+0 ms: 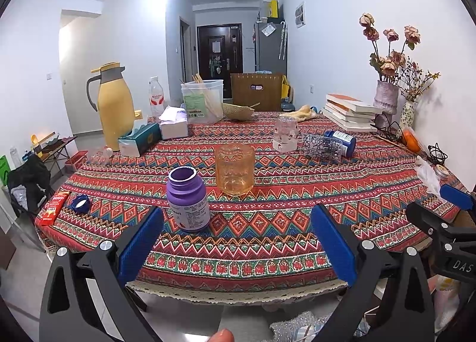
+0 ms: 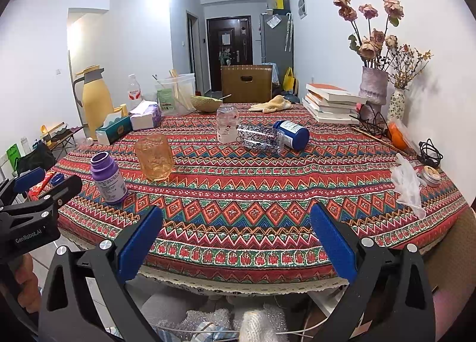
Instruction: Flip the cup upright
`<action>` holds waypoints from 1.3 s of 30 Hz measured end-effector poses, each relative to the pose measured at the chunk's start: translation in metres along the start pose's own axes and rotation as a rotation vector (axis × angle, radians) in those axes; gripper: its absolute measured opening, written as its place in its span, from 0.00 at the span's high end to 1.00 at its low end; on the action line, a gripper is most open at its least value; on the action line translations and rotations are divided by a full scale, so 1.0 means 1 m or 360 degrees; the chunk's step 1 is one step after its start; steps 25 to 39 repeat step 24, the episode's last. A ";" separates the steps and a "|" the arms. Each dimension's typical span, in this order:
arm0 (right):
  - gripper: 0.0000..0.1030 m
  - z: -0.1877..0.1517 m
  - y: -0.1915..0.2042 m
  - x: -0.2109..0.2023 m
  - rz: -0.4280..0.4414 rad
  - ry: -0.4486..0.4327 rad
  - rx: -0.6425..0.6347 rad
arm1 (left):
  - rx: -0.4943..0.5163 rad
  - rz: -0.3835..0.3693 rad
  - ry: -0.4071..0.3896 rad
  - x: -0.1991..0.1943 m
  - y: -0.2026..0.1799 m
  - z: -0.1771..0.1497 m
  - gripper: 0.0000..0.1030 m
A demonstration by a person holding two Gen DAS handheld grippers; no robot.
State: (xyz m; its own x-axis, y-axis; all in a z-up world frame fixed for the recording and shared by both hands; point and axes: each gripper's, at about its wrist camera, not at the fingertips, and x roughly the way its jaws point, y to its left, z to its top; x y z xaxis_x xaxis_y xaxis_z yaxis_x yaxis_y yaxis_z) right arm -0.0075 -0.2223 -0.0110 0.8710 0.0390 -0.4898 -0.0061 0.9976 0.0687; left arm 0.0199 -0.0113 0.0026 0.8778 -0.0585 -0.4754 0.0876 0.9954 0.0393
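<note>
An amber glass cup (image 1: pixel 235 170) stands upside down on the patterned tablecloth (image 1: pixel 267 223); it also shows in the right wrist view (image 2: pixel 154 160). A clear patterned cup (image 1: pixel 285 134) stands upside down further back, seen too in the right wrist view (image 2: pixel 227 128). A clear glass with black scribbles (image 1: pixel 322 145) lies on its side beside it, as the right wrist view shows (image 2: pixel 260 139). My left gripper (image 1: pixel 238 240) is open and empty, near the table's front edge. My right gripper (image 2: pixel 236 240) is open and empty, also at the front edge.
An open purple bottle (image 1: pixel 189 200) stands just left of the amber cup. A blue bottle (image 1: pixel 342 139) lies on its side. A yellow jug (image 1: pixel 114 107), tissue boxes, books (image 1: pixel 351 114) and flower vases (image 1: pixel 385 98) line the back and sides.
</note>
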 end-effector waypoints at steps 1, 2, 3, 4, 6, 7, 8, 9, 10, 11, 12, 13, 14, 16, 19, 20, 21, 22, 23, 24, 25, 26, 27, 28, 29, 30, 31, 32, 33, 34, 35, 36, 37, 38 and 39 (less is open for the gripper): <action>0.07 0.000 0.001 0.000 -0.0001 -0.0001 0.0001 | 0.0000 -0.0001 0.0003 0.000 0.000 0.000 0.07; 0.07 0.000 0.001 0.000 -0.0002 -0.0001 0.0001 | -0.0002 0.0000 0.0005 0.000 0.000 0.000 0.07; 0.07 0.000 0.000 0.000 -0.0001 0.0000 0.0003 | -0.0003 0.0003 0.0006 0.000 0.000 0.001 0.07; 0.07 0.000 0.001 0.000 -0.0001 0.0001 0.0004 | -0.0003 0.0004 0.0006 0.000 0.000 0.001 0.07; 0.07 0.000 0.001 0.000 -0.0002 0.0003 0.0003 | -0.0002 0.0010 0.0004 0.000 -0.001 0.001 0.07; 0.07 0.000 0.000 0.001 -0.0001 0.0006 0.0001 | -0.0001 0.0013 0.0004 0.000 -0.001 0.001 0.07; 0.07 0.000 0.000 0.001 0.0000 0.0008 -0.0001 | 0.0002 0.0016 0.0004 0.000 -0.002 0.001 0.07; 0.07 0.000 0.001 0.001 0.0000 0.0009 -0.0004 | 0.0003 0.0019 0.0005 0.000 -0.002 0.001 0.07; 0.07 0.000 0.002 0.002 0.0000 0.0010 -0.0006 | -0.0002 0.0009 0.0006 0.001 -0.002 0.001 0.07; 0.07 -0.001 0.002 0.002 -0.0001 0.0011 -0.0007 | -0.0005 0.0000 0.0005 0.000 -0.002 0.001 0.07; 0.07 -0.001 0.002 0.002 -0.0001 0.0011 -0.0007 | -0.0004 0.0000 0.0005 0.000 -0.002 0.000 0.07; 0.07 -0.001 0.002 0.002 -0.0001 0.0011 -0.0008 | 0.0000 0.0002 0.0005 0.000 -0.002 0.000 0.07; 0.07 -0.001 0.002 0.002 0.0000 0.0011 -0.0008 | 0.0002 0.0002 0.0003 0.000 -0.002 0.000 0.07; 0.07 -0.001 0.002 0.003 0.0000 0.0012 -0.0009 | 0.0004 0.0007 0.0010 0.001 -0.002 0.000 0.07; 0.07 -0.001 0.002 0.003 -0.0001 0.0012 -0.0009 | -0.0002 0.0008 0.0019 0.002 -0.002 -0.001 0.07; 0.07 -0.001 0.002 0.003 -0.0001 0.0013 -0.0009 | -0.0001 0.0009 0.0016 0.001 -0.002 -0.001 0.07; 0.07 -0.001 0.002 0.003 -0.0001 0.0013 -0.0009 | 0.0001 0.0011 0.0013 0.001 -0.002 -0.001 0.07; 0.07 -0.001 0.003 0.002 0.0000 0.0012 -0.0010 | 0.0001 0.0012 0.0011 0.001 -0.002 -0.001 0.07; 0.07 -0.001 0.002 0.002 0.0000 0.0011 -0.0011 | 0.0000 0.0011 0.0010 0.000 -0.002 -0.001 0.07; 0.07 -0.001 0.002 0.002 0.0000 0.0011 -0.0011 | 0.0000 0.0011 0.0011 0.000 -0.002 -0.001 0.07; 0.07 -0.001 0.002 0.002 0.0000 0.0011 -0.0011 | 0.0000 0.0011 0.0011 0.000 -0.002 -0.001 0.07; 0.07 -0.001 0.002 0.002 0.0000 0.0011 -0.0011 | 0.0000 0.0011 0.0011 0.000 -0.002 -0.001 0.07; 0.07 -0.001 0.002 0.002 0.0000 0.0011 -0.0011 | 0.0000 0.0011 0.0011 0.000 -0.002 -0.001 0.07; 0.07 -0.001 0.002 0.002 0.0000 0.0011 -0.0011 | 0.0000 0.0011 0.0011 0.000 -0.002 -0.001 0.07; 0.07 -0.001 0.002 0.002 0.0000 0.0011 -0.0011 | 0.0000 0.0011 0.0011 0.000 -0.002 -0.001 0.07; 0.07 -0.001 0.002 0.002 0.0000 0.0011 -0.0011 | 0.0000 0.0011 0.0011 0.000 -0.002 -0.001 0.07; 0.07 -0.001 0.002 0.002 0.0000 0.0011 -0.0011 | 0.0000 0.0011 0.0011 0.000 -0.002 -0.001 0.07; 0.07 -0.001 0.002 0.002 0.0000 0.0011 -0.0011 | 0.0000 0.0011 0.0011 0.000 -0.002 -0.001 0.07; 0.07 -0.001 0.002 0.002 0.0000 0.0011 -0.0011 | 0.0000 0.0011 0.0011 0.000 -0.002 -0.001 0.07; 0.07 -0.001 0.002 0.002 0.0000 0.0011 -0.0011 | 0.0000 0.0011 0.0011 0.000 -0.002 -0.001 0.07; 0.07 -0.001 0.002 0.002 0.0000 0.0011 -0.0011 | 0.0000 0.0011 0.0011 0.000 -0.002 -0.001 0.07; 0.07 -0.001 0.002 0.002 0.0000 0.0011 -0.0011 | 0.0000 0.0011 0.0011 0.000 -0.002 -0.001 0.07; 0.07 -0.001 0.002 0.002 0.0000 0.0011 -0.0011 | 0.0000 0.0011 0.0011 0.000 -0.002 -0.001 0.07; 0.07 -0.001 0.002 0.002 0.0000 0.0011 -0.0011 | 0.0000 0.0011 0.0011 0.000 -0.002 -0.001 0.07; 0.07 -0.001 0.002 0.002 0.0000 0.0011 -0.0011 | 0.0000 0.0011 0.0011 0.000 -0.002 -0.001 0.07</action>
